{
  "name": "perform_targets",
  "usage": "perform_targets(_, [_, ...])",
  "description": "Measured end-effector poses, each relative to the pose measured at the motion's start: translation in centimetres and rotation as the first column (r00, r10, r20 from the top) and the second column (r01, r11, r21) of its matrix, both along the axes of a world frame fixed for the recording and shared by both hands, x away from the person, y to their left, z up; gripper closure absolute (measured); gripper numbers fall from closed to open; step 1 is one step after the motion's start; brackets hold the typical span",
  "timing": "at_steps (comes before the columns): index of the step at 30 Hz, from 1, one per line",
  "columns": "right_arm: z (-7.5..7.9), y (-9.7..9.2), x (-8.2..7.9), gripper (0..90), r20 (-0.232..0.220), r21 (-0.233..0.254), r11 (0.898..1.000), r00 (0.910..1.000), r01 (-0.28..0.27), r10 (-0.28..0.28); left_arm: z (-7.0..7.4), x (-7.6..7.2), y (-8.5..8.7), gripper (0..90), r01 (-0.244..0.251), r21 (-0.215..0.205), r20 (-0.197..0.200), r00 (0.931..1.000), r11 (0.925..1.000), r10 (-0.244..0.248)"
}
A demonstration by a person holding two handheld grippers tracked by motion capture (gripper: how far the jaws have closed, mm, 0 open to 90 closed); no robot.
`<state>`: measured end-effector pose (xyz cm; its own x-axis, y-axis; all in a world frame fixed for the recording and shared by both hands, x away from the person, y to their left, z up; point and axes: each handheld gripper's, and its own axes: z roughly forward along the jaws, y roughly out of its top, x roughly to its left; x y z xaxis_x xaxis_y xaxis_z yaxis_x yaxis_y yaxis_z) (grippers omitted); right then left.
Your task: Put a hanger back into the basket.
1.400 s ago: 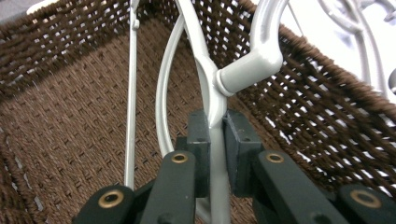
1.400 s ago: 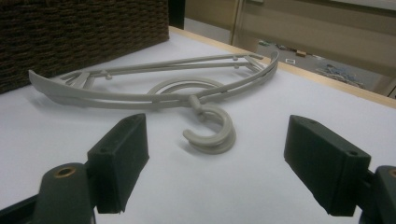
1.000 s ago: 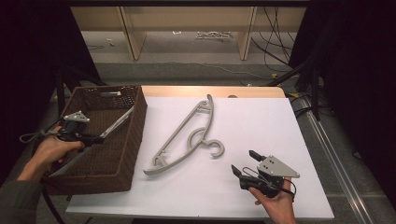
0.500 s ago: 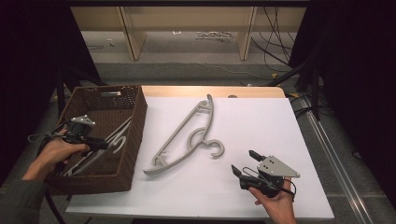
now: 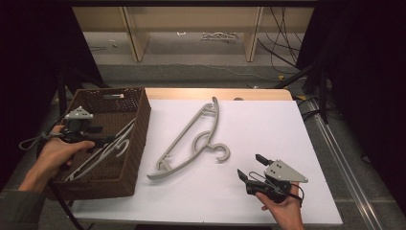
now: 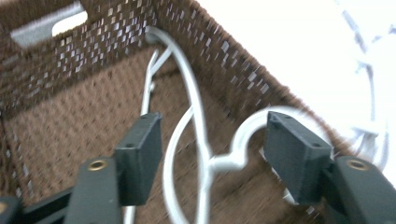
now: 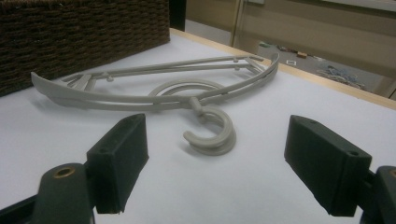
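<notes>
The left tool point(image 5: 109, 140) hangs over the dark brown woven wicker basket point(image 5: 140, 143) at nine o'clock on the table, and its jaws have just been opening. In the left gripper view they stand wide apart, with the pale grey plastic hanger in the basket point(image 6: 196, 121) lying beneath and between them; the pads do not press on it. By my reading this hanger has been let go so that it rests along the basket floor, one end propped against the far wall, and the spread jaws are there to clear it without dragging it back out.

The right tool point(image 5: 249, 168) sits low at about five o'clock, held in a hand point(image 5: 286, 207) near the table's front edge. Its jaws are also wide open with nothing between them. In the right gripper view they frame the second grey plastic hanger on the table point(image 7: 187, 93), whose curled hook point(image 7: 212, 133) points toward the tool, close to it but apart. That aim suggests the hook is the intended place to grip next.

This second hanger point(image 5: 191, 141) lies flat at the middle of the white table point(image 5: 268, 124), slanting from twelve o'clock down toward seven, just beside the basket's right wall without touching it.
</notes>
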<state>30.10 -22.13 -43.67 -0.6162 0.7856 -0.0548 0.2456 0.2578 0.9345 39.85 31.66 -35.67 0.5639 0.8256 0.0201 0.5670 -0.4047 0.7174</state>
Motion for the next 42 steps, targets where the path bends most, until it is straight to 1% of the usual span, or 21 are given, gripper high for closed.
perform_targets(2, [0.1,-0.1,0.1,22.5,0.022,-0.008,1.000,0.9998,0.000,0.000,0.6,-0.8,-1.4,32.4,-0.030,-0.049,0.059,0.9977,0.9983,0.033])
perform_targets(4, [0.1,-0.1,0.1,22.5,0.022,-0.009,1.000,0.9998,0.000,0.000,0.9,-1.1,-1.8,30.8,-0.029,-0.038,0.075,0.9967,0.9989,0.032])
perform_targets(7, [0.1,-0.1,0.1,22.5,0.022,-0.009,1.000,0.9998,0.000,0.000,1.9,-1.9,-3.0,29.6,0.000,-0.051,0.119,0.9929,0.9987,0.006])
perform_targets(8, [0.1,-0.1,0.1,22.5,0.022,-0.010,1.000,0.9998,0.000,0.001,2.3,-2.3,-4.0,29.2,0.000,-0.077,0.142,0.9898,0.9970,0.011])
perform_targets(10, [0.1,-0.1,-0.1,22.5,0.000,-0.009,1.000,1.0000,-0.001,0.001,2.5,-2.6,-5.1,26.1,0.012,-0.088,0.157,0.9877,0.9960,0.002])
perform_targets(11, [0.1,-0.1,-0.1,22.5,0.000,-0.009,1.000,1.0000,-0.001,0.001,2.5,-2.6,-5.1,26.1,0.012,-0.088,0.157,0.9877,0.9960,0.002])
perform_targets(12, [0.1,-0.1,0.0,22.5,0.021,-0.013,1.000,0.9998,-0.001,0.001,2.6,-3.0,-6.1,26.1,0.030,-0.083,0.161,0.9869,0.9961,-0.016])
perform_targets(14, [0.1,-0.1,0.0,22.5,0.023,-0.011,1.000,0.9997,0.000,0.000,2.6,-3.3,-7.5,25.9,0.060,-0.087,0.166,0.9850,0.9944,-0.045])
perform_targets(15, [0.1,-0.1,0.0,22.5,0.022,-0.012,1.000,0.9998,0.000,0.000,2.5,-3.4,-8.2,25.7,0.066,-0.111,0.172,0.9840,0.9916,-0.046])
perform_targets(17, [0.1,-0.1,0.0,22.5,0.026,-0.007,1.000,0.9997,0.004,-0.004,2.4,-3.5,-8.7,25.6,0.085,-0.103,0.167,0.9836,0.9911,-0.067])
perform_targets(19, [0.1,-0.1,0.0,22.5,0.025,-0.008,1.000,0.9997,0.003,-0.003,1.9,-3.7,-10.5,25.6,0.104,-0.129,0.177,0.9809,0.9862,-0.080])
perform_targets(23, [0.2,-0.1,-0.1,22.5,0.003,0.000,1.000,1.0000,-0.002,0.002,1.3,-3.7,-12.1,25.5,0.143,-0.125,0.170,0.9781,0.9817,-0.121])
perform_targets(24, [0.2,-0.2,-0.1,22.5,0.015,-0.007,1.000,0.9999,-0.002,0.002,0.8,-3.6,-13.2,25.5,0.149,-0.134,0.171,0.9774,0.9798,-0.125])
perform_targets(25, [0.2,-0.2,0.0,22.5,0.022,-0.013,1.000,0.9998,-0.001,0.001,0.6,-3.6,-13.7,25.4,0.154,-0.132,0.164,0.9776,0.9792,-0.131])
perform_targets(27, [0.2,-0.1,-0.1,22.5,0.003,0.000,1.000,1.0000,-0.002,0.002,0.3,-3.5,-14.5,25.2,0.176,-0.080,0.178,0.9710,0.9810,-0.160])
perform_targets(29, [0.2,-0.1,-0.1,22.5,0.001,-0.006,1.000,1.0000,-0.003,0.003,0.1,-3.5,-15.0,25.2,0.184,-0.084,0.171,0.9710,0.9794,-0.167])
perform_targets(34, [0.2,-0.3,0.0,22.5,0.026,-0.010,1.000,0.9997,-0.002,0.002,-0.6,-3.4,-16.6,25.2,0.199,-0.107,0.179,0.9676,0.9741,-0.178])
perform_targets(35, [0.2,-0.3,0.0,22.5,0.026,-0.012,1.000,0.9997,-0.002,0.003,-1.0,-3.4,-17.2,25.1,0.199,-0.132,0.185,0.9675,0.9711,-0.173])
perform_targets(37, [0.2,-0.3,-0.1,22.5,0.024,-0.008,1.000,0.9997,-0.003,0.004,-1.1,-3.4,-17.3,24.5,0.205,-0.143,0.182,0.9672,0.9684,-0.177])
perform_targets(38, [0.3,-0.2,-0.2,22.5,0.006,-0.006,1.000,1.0000,0.001,-0.001,-1.3,-3.5,-17.6,23.7,0.198,-0.180,0.193,0.9676,0.9636,-0.163])
perform_targets(42, [0.2,-0.2,-0.1,22.5,0.027,-0.008,1.000,0.9996,0.001,-0.001,-1.6,-3.6,-17.9,23.3,0.200,-0.205,0.193,0.9680,0.9583,-0.160])
